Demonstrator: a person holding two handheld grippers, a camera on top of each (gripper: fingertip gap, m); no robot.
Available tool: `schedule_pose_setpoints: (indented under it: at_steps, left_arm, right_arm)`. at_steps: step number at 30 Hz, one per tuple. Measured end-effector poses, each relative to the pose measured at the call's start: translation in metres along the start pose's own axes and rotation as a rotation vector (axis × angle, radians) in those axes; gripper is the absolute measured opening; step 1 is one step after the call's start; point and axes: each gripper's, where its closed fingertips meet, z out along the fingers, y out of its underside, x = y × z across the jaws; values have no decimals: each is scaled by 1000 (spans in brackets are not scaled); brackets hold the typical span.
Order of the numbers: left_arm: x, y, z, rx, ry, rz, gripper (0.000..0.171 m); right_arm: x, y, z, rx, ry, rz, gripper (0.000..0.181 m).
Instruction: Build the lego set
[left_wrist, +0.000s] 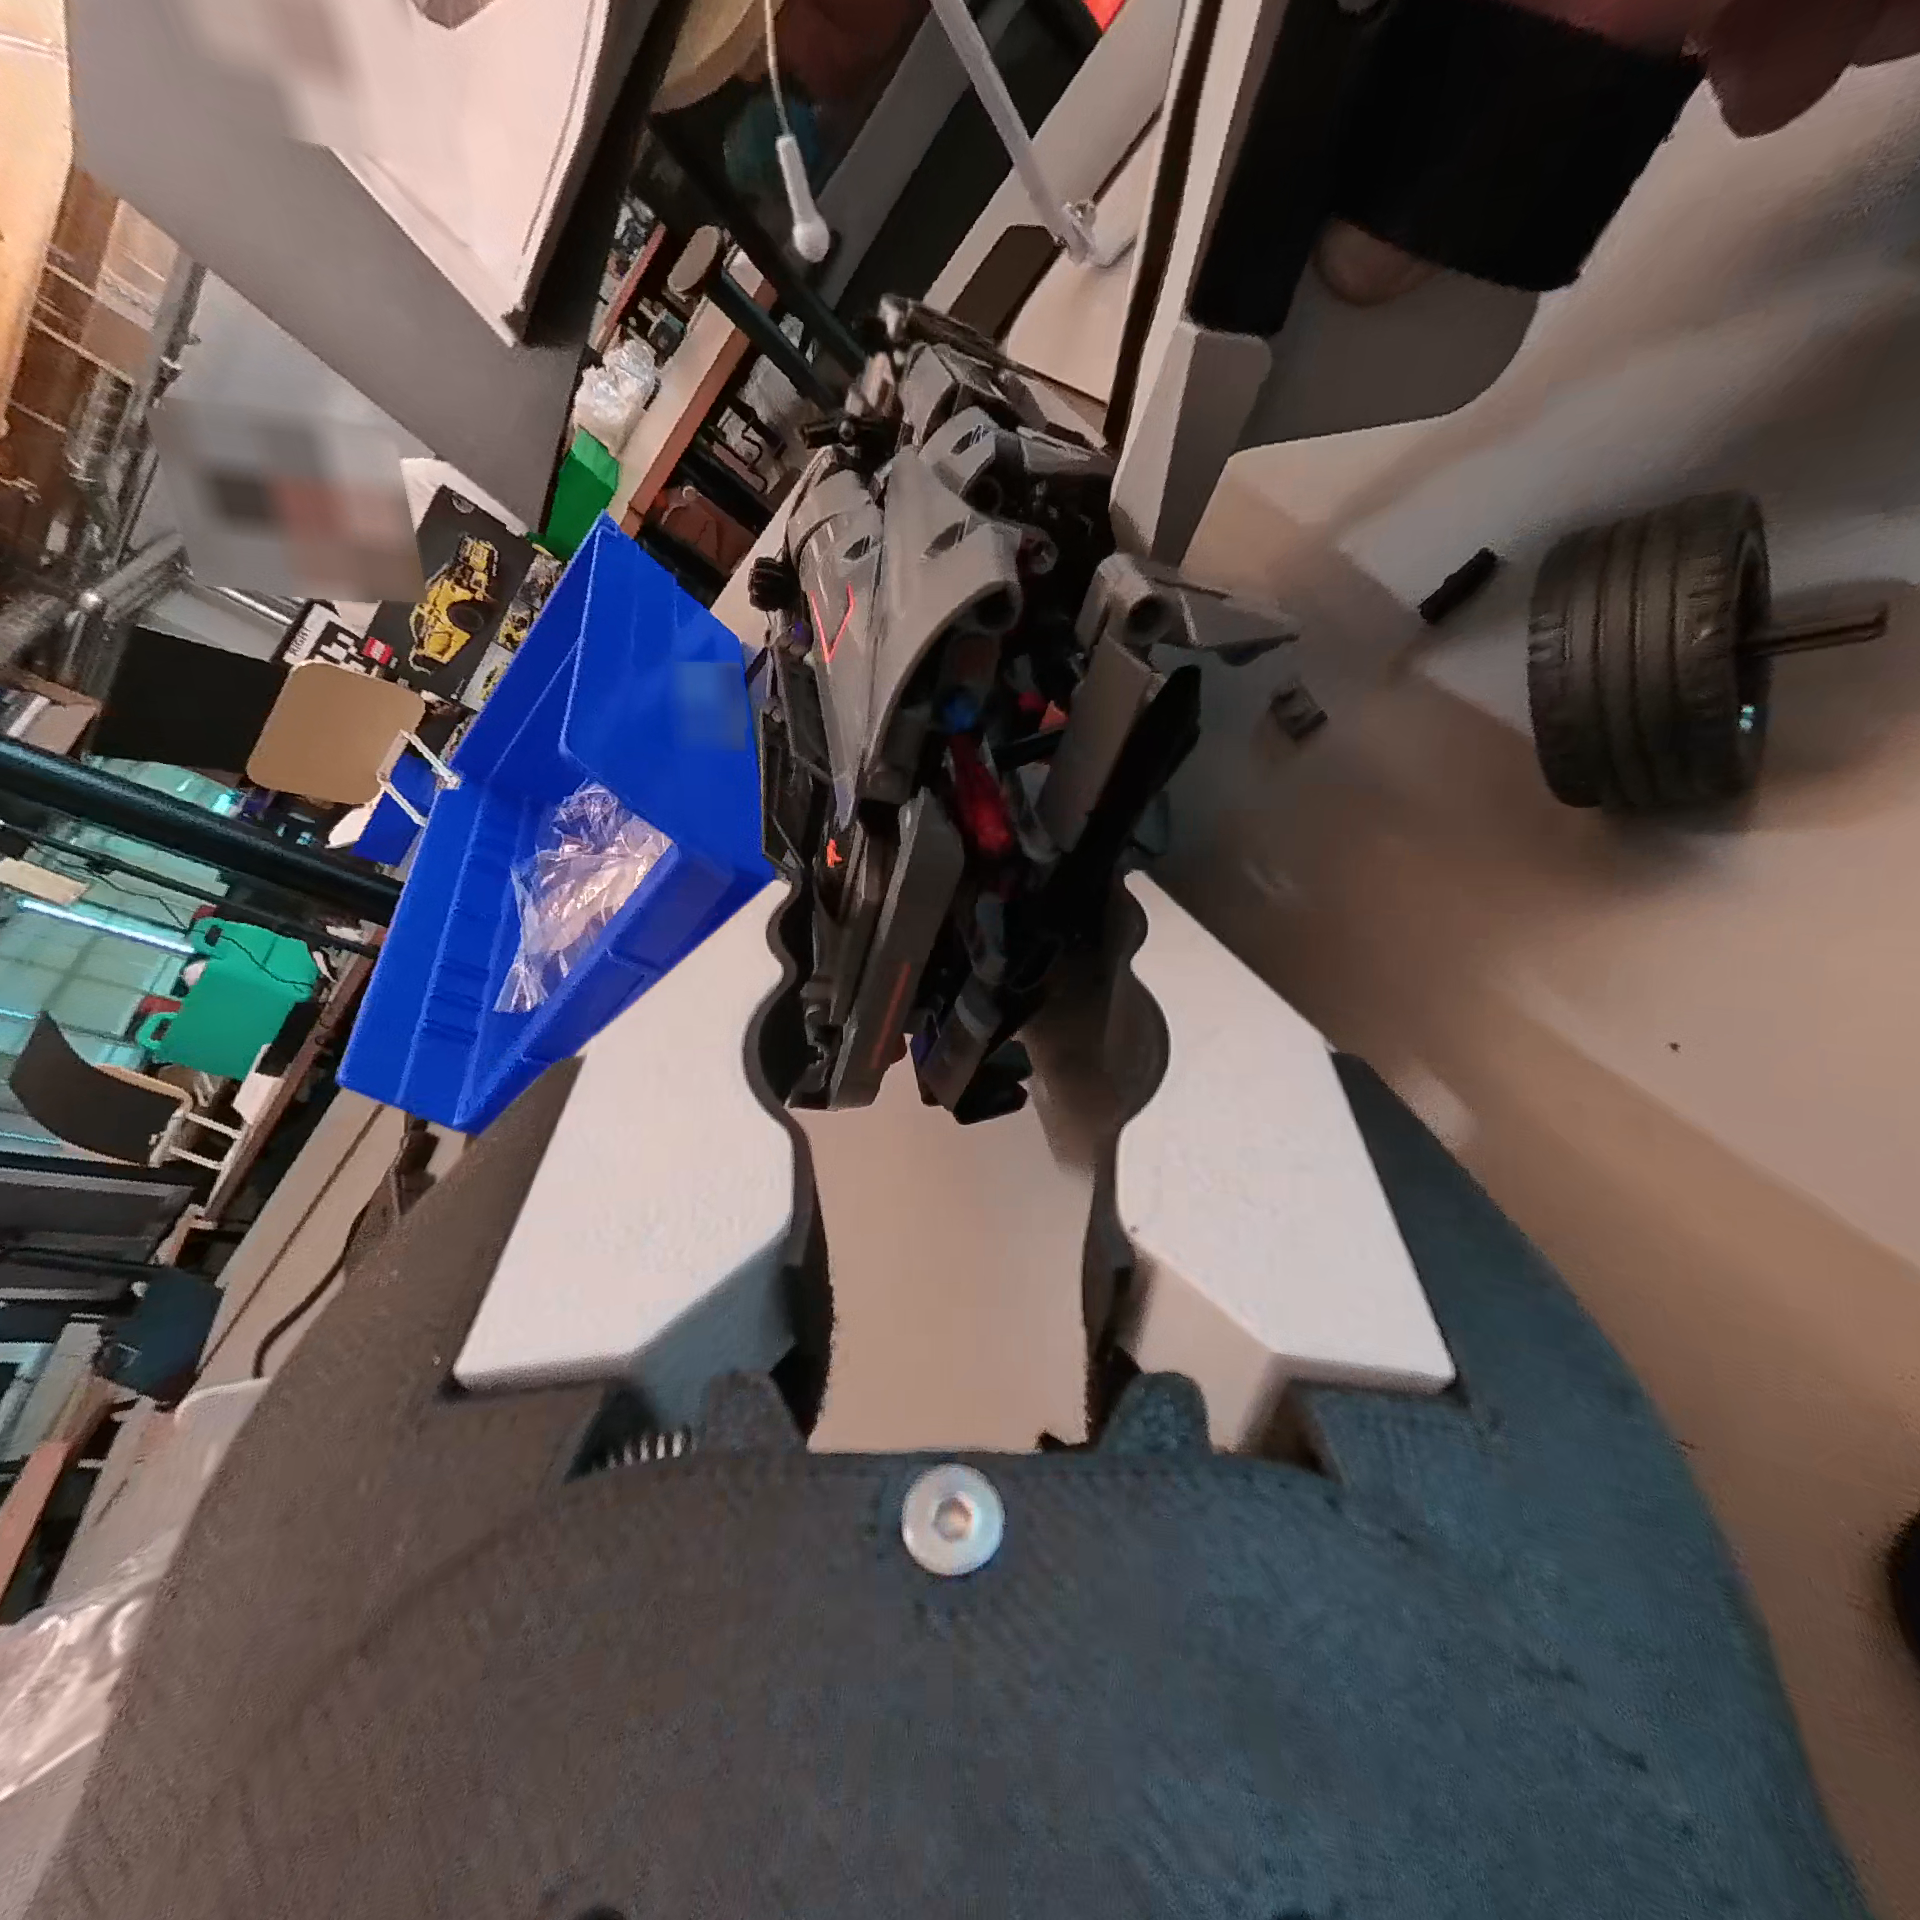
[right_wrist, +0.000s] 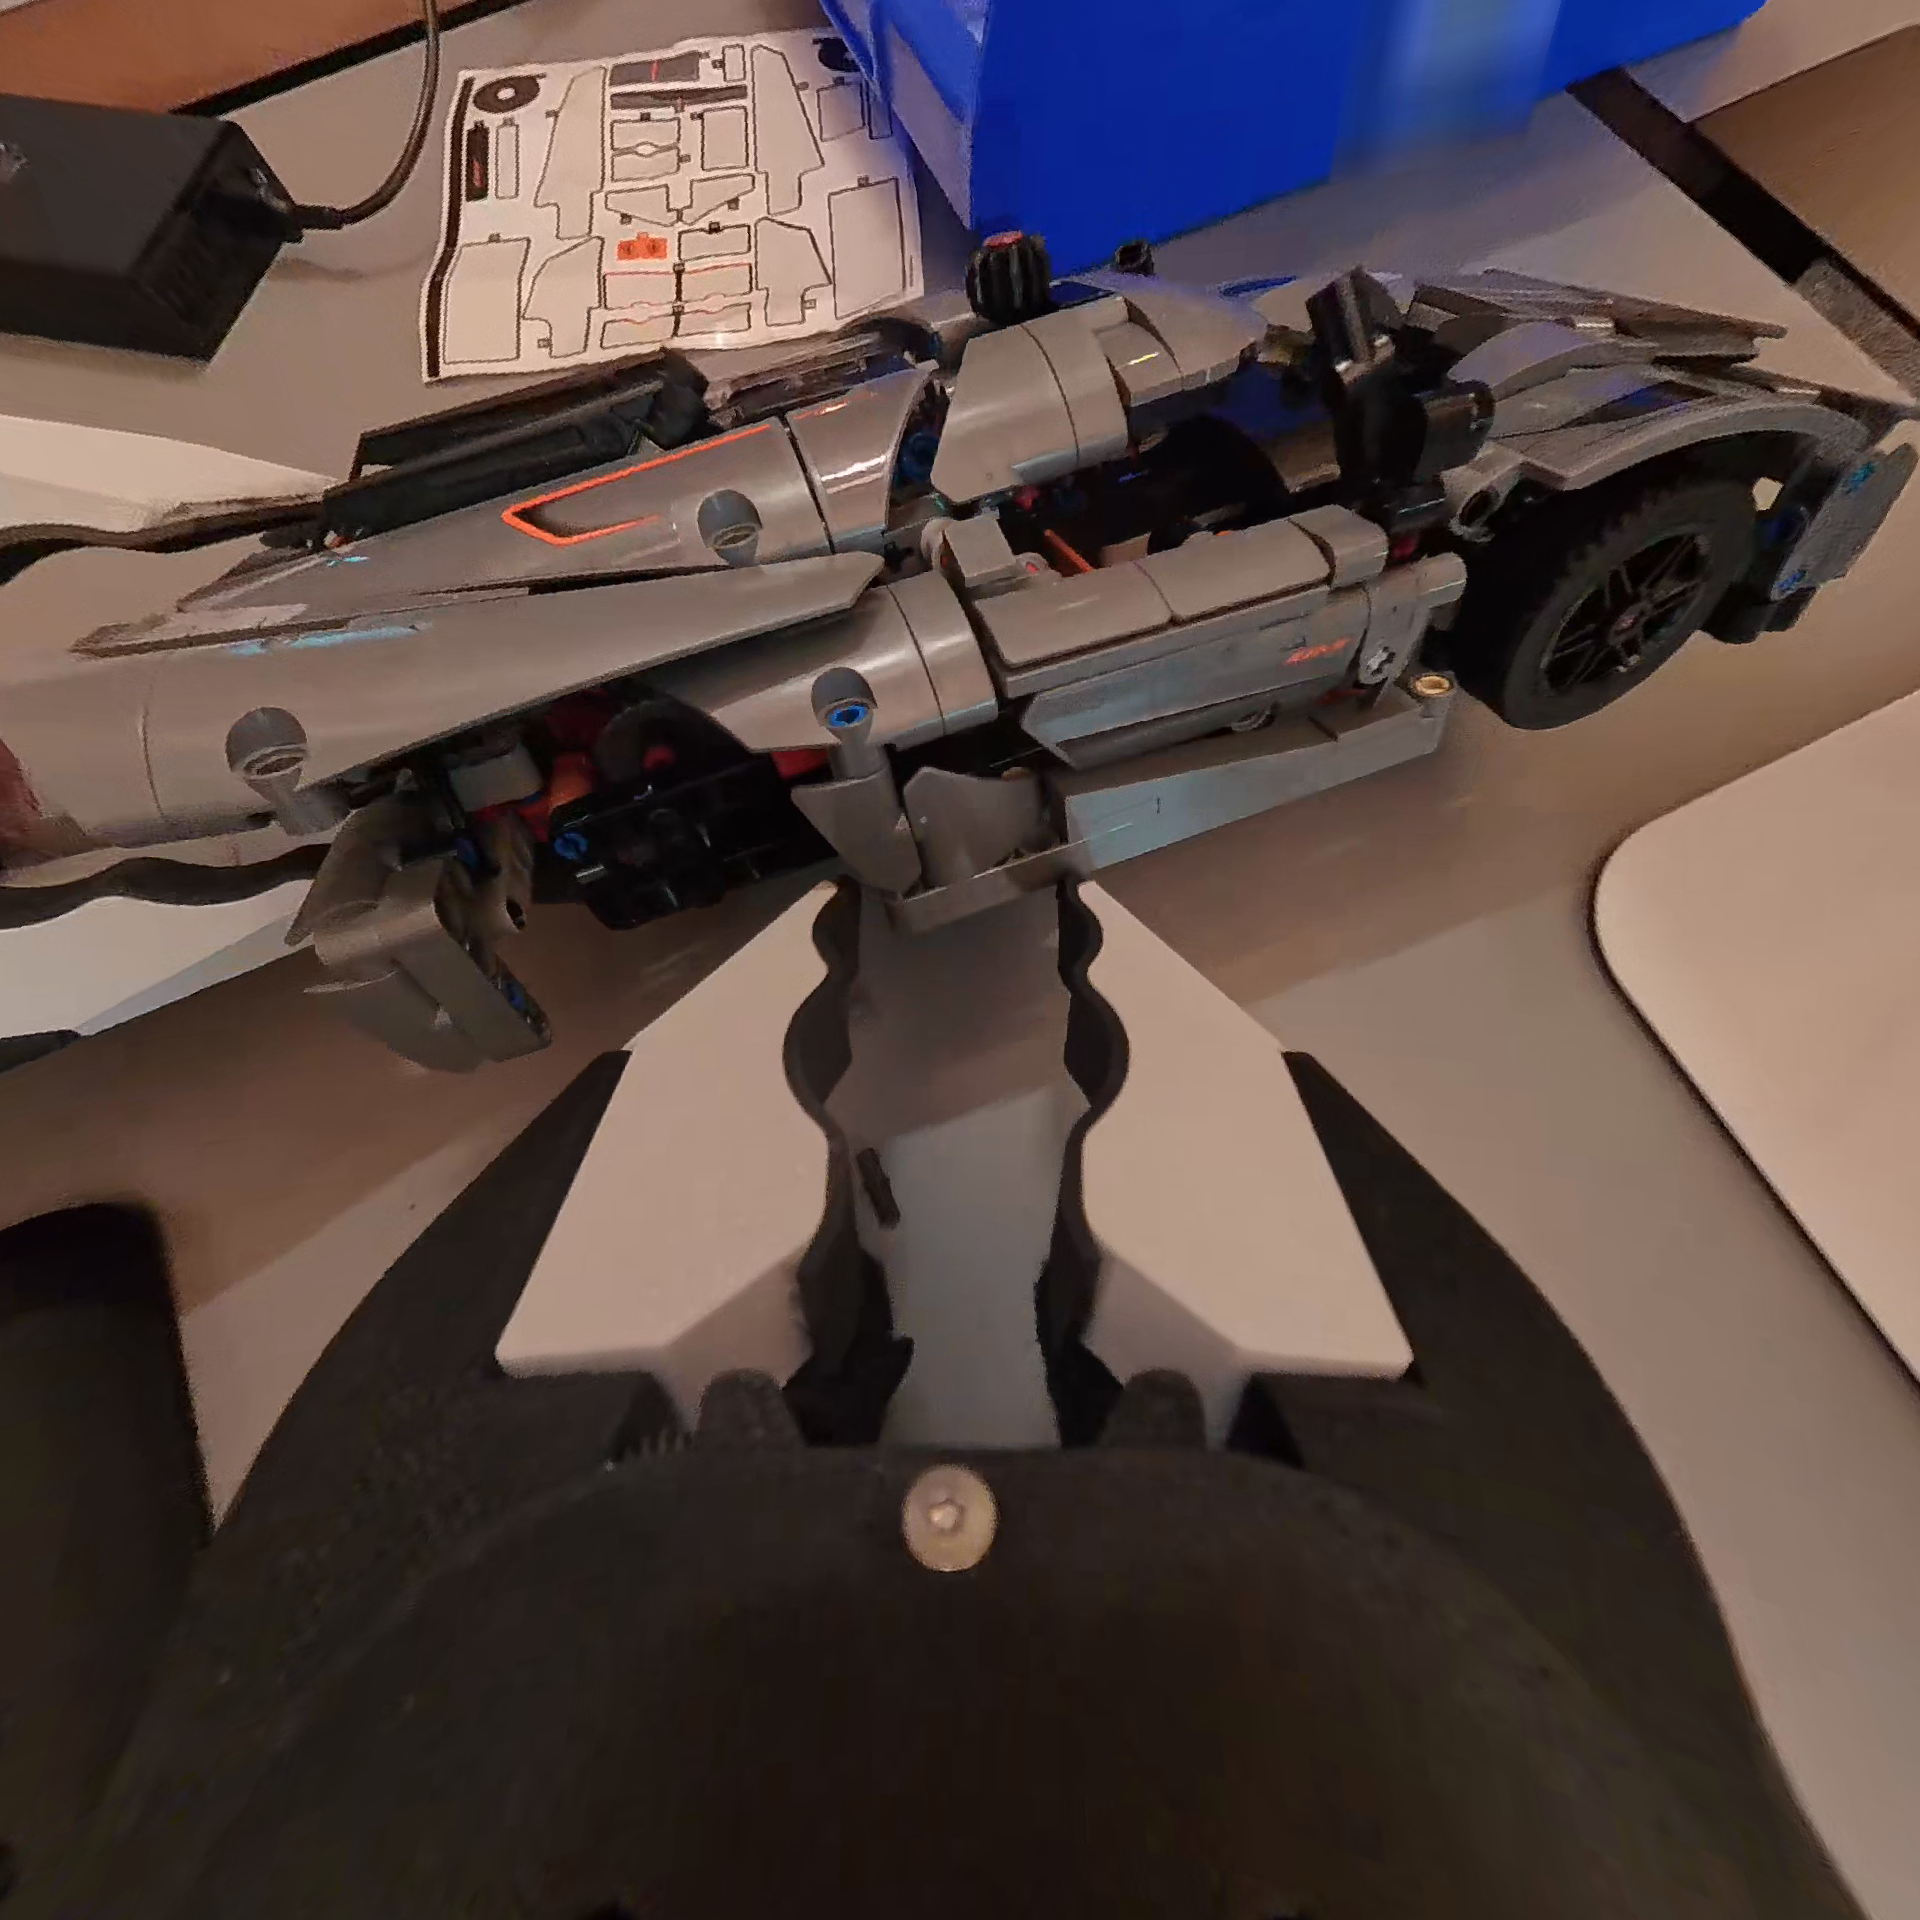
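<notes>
A grey lego car (right_wrist: 935, 623) with orange lines lies across the table, with one black wheel (right_wrist: 1631, 613) mounted at its right end. My left gripper (left_wrist: 951, 935) is shut on the car's (left_wrist: 914, 644) front end; its white fingers (right_wrist: 125, 457) show at the left of the right wrist view. My right gripper (right_wrist: 966, 904) is shut on the grey side panel low on the car's near side; its fingers (left_wrist: 1184, 436) show beyond the car in the left wrist view. A loose black wheel on an axle (left_wrist: 1652, 655) lies on the table to the right.
A blue bin (left_wrist: 582, 831) holding a clear plastic bag stands just beyond the car, also seen in the right wrist view (right_wrist: 1247, 104). A sticker sheet (right_wrist: 665, 208) and a black power adapter (right_wrist: 125, 229) lie behind the car. Small black pins (left_wrist: 1455, 587) (right_wrist: 881, 1184) lie on the table. A white mat (right_wrist: 1766, 987) lies at the right. About 25 cm separates my left fingertips from the black power adapter (right_wrist: 125, 229).
</notes>
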Motion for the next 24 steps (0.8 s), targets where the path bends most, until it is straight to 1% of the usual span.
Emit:
schedule_pose_setpoints:
  at_steps: [6,13,17,19,24]
  left_arm:
    - [-8,3,-2,15,5,-108,53]
    - [-20,9,-2,14,47,-255,52]
    - [-29,14,-1,11,69,-328,50]
    - [-34,17,0,5,73,-352,51]
    - [-44,27,3,31,87,-492,52]
  right_arm:
    - [-5,-15,-1,40,-8,-10,39]
    - [-7,-39,0,71,10,-66,33]
    - [-11,-55,5,80,12,-103,31]
    - [-15,-62,9,84,-5,-112,26]
    - [-19,-76,22,77,-23,-133,30]
